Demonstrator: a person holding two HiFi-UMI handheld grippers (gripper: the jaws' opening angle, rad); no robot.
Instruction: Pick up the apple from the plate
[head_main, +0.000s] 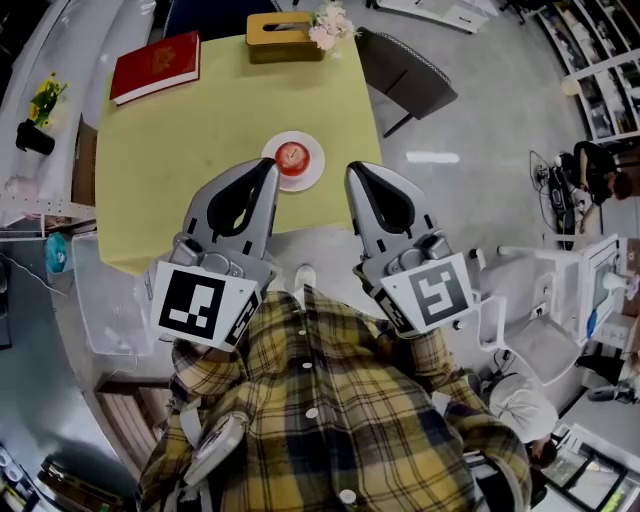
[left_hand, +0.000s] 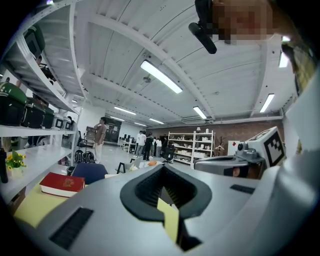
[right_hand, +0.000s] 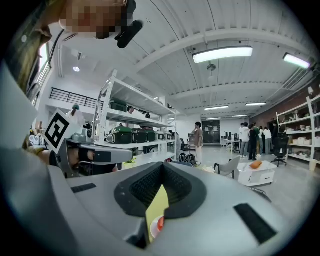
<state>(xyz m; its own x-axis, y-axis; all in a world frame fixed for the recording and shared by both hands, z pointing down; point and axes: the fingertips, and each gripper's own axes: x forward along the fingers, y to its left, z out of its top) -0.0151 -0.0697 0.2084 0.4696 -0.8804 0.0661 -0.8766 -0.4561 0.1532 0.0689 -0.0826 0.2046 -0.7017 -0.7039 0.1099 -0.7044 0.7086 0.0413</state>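
A red apple lies on a small white plate near the front edge of the yellow-green table. Both grippers are held level in front of that edge, one on each side of the plate. My left gripper has its tips together, shut and empty, just left of the plate. My right gripper is also shut with nothing in it, just right of the plate. In the right gripper view a sliver of the apple and plate shows through the slit below the closed jaws. The left gripper view shows only tabletop there.
On the table's far side lie a red book, a wooden tissue box and pale flowers. A dark chair stands at the far right corner. A clear bin sits on the floor at left. People stand far off in the room.
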